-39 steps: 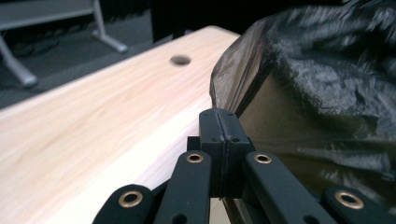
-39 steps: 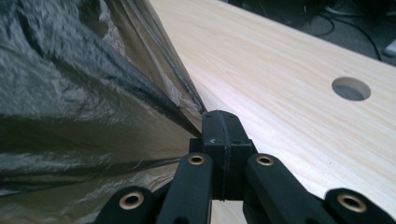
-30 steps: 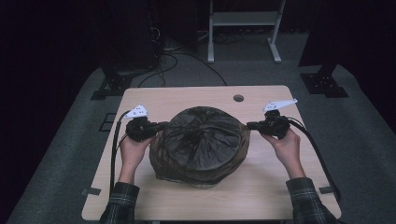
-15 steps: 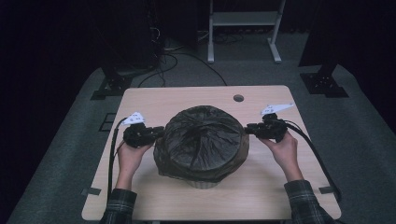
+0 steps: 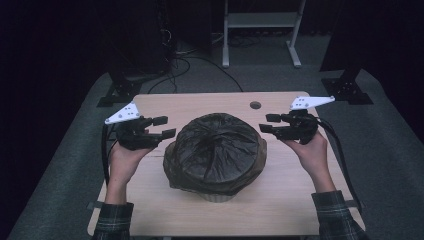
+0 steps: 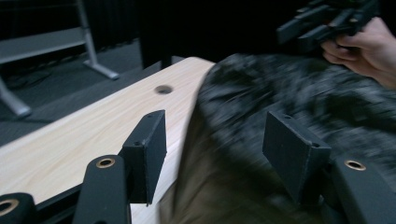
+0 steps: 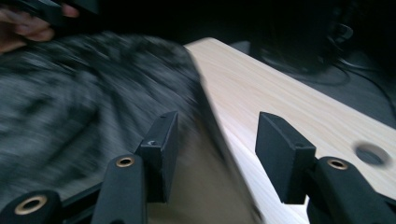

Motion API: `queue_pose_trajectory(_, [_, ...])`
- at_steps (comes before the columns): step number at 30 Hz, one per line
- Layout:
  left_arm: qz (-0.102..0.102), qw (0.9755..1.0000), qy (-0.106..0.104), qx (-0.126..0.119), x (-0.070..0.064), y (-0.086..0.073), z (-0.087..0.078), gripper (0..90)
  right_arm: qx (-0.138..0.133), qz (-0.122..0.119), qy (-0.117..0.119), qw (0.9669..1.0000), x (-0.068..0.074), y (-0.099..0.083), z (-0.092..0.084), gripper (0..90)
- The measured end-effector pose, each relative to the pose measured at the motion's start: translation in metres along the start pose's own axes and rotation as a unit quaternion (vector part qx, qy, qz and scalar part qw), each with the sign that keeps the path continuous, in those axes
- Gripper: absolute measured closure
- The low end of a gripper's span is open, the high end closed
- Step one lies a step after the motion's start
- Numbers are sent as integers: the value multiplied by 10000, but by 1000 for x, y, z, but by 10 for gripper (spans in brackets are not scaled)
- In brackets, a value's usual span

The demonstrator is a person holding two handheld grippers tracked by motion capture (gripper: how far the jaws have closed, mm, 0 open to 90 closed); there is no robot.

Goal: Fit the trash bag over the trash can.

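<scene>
In the high view, the left gripper point(image 5: 167, 127) is held up in the left hand point(image 5: 124, 159) at the left side of the table point(image 5: 300, 210), its jaws pointed inward toward the middle and parted with nothing between them; they have just been opening. The right gripper point(image 5: 266, 123) is held likewise in the right hand point(image 5: 311, 150) at the right side, jaws aimed inward, apart and empty, also just opened; both forearms are seen coming in from the bottom edge in plaid sleeves point(image 5: 114, 222). Between the two grippers, at the centre of the table, a basket covered by a dark crumpled plastic bag point(image 5: 216, 152) is seen; the bag is drawn over the top in creases that meet near the middle, and a pale base shows under its near edge; neither gripper is touching it.

In the left gripper view, the two black jaws are seen standing apart, with the blurred dark bag point(image 6: 299, 100) beyond them and the light wooden tabletop point(image 6: 88, 135) to the left; the right hand point(image 6: 369, 46) with its gripper is seen at the upper right.

In the right gripper view, the jaws are again seen parted and gripping nothing; the bag point(image 7: 79, 93) is smeared by motion at the left, the tabletop point(image 7: 289, 100) lies to the right, and the left hand point(image 7: 23, 25) is glimpsed at the upper left.
</scene>
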State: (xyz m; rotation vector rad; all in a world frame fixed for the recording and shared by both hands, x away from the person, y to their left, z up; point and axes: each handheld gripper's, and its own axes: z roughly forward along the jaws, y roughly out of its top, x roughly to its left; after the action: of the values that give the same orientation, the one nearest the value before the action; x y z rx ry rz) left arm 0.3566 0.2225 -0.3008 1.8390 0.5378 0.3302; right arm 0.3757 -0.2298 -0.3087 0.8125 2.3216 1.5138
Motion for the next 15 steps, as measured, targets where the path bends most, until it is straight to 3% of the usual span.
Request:
queue_pose_trajectory(1, [0, 10000, 0, 0, 0, 0, 0, 386, 0, 0, 0, 10000, 0, 0, 0, 479])
queue_pose_trajectory(6, [447, 9980, -347, 288, -25, 22, 17, 387, 38, -430, 444, 9981, 29, 26, 13, 479])
queue_pose_trajectory(10, [674, 9954, -406, 538, -34, 29, 29, 390, 124, -587, 679, 9959, 42, 37, 25, 478])
queue_pose_trajectory(15, [770, 9924, -402, 867, -37, 29, 47, 390, 284, -721, 913, 9928, 52, 46, 44, 472])
